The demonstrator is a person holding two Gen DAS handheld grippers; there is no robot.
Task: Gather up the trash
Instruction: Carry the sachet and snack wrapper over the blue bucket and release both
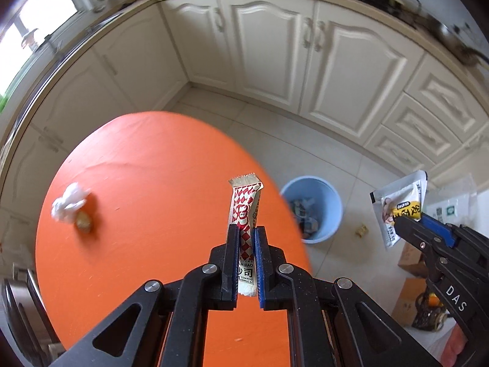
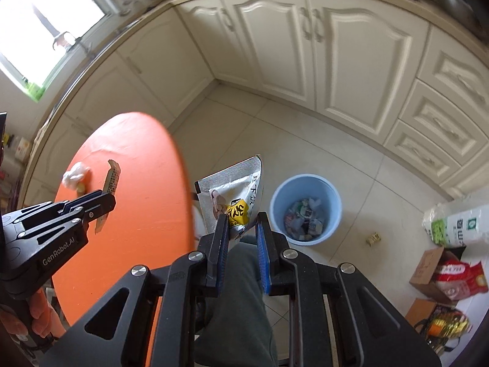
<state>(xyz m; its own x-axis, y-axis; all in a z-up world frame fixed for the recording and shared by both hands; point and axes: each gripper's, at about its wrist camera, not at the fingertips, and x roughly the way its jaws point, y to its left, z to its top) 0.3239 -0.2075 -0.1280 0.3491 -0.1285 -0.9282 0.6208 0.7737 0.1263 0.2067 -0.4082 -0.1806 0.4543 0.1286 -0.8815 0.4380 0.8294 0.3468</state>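
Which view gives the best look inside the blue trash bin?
The right wrist view: the blue trash bin stands fully visible on the floor, its open top showing wrappers inside. In the left wrist view the orange table cuts off the bin's left rim, hiding some contents.

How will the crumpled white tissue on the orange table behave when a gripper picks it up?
The crumpled white tissue looks soft and loosely wadded, so it will probably squash between the pads. It seems very light and may shift if nudged. A small tan scrap lies against it and might get dragged along.
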